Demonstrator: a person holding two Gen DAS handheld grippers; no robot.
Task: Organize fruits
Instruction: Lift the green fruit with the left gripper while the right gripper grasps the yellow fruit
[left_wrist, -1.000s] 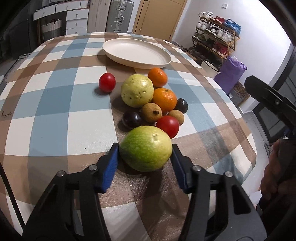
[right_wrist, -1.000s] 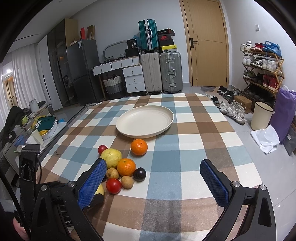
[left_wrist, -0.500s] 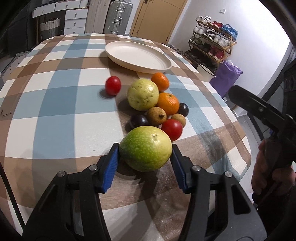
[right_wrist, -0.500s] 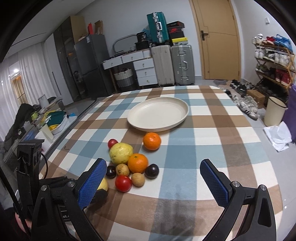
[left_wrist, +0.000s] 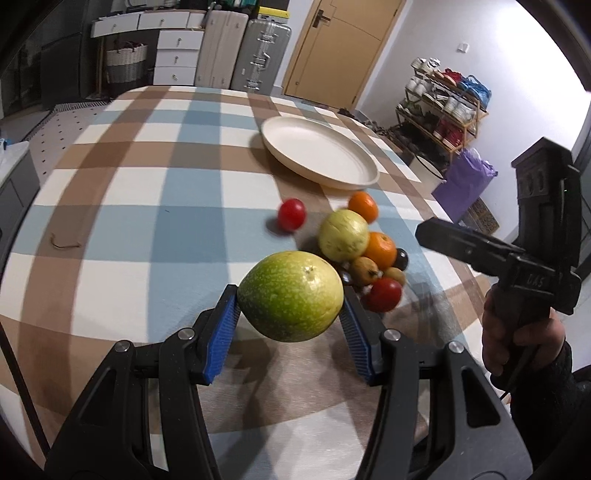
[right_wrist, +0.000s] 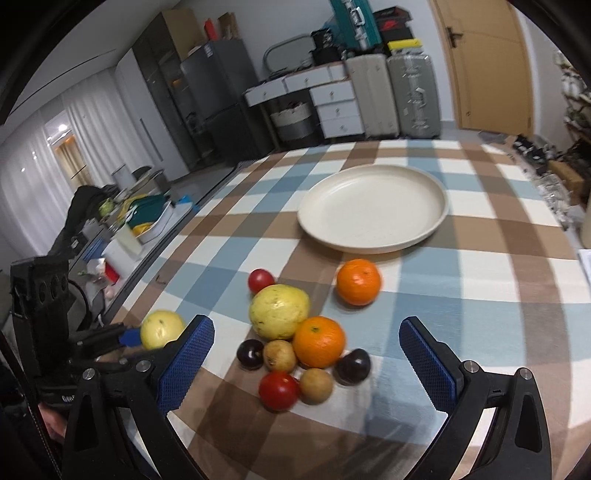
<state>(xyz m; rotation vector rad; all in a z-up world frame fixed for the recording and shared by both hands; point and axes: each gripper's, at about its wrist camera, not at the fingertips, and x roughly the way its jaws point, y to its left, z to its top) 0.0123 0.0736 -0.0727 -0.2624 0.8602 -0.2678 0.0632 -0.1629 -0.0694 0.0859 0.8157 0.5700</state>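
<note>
My left gripper (left_wrist: 290, 325) is shut on a large green guava (left_wrist: 290, 295), held clear above the checked tablecloth. In the right wrist view that guava (right_wrist: 161, 328) shows at the left, between the left gripper's blue pads. My right gripper (right_wrist: 306, 365) stands wide open above the fruit pile, nothing between its fingers. The pile holds a yellow guava (right_wrist: 279, 311), two oranges (right_wrist: 319, 341) (right_wrist: 358, 281), two tomatoes (right_wrist: 279, 390) (right_wrist: 260, 279), two dark plums (right_wrist: 352, 366) and brown fruits (right_wrist: 279, 355). An empty cream plate (right_wrist: 373, 214) lies beyond the pile.
The table (left_wrist: 147, 236) ends on the right, near a purple bag (left_wrist: 463, 184) and a shoe rack (left_wrist: 443, 107) on the floor. A hand (left_wrist: 517, 336) holds the right gripper's body at the right. Suitcases (right_wrist: 391, 96) and drawers stand behind the table.
The left gripper has lifted the green guava off the table and swung left of the pile. The right gripper has moved closer in, over the fruit pile, tilting downward.
</note>
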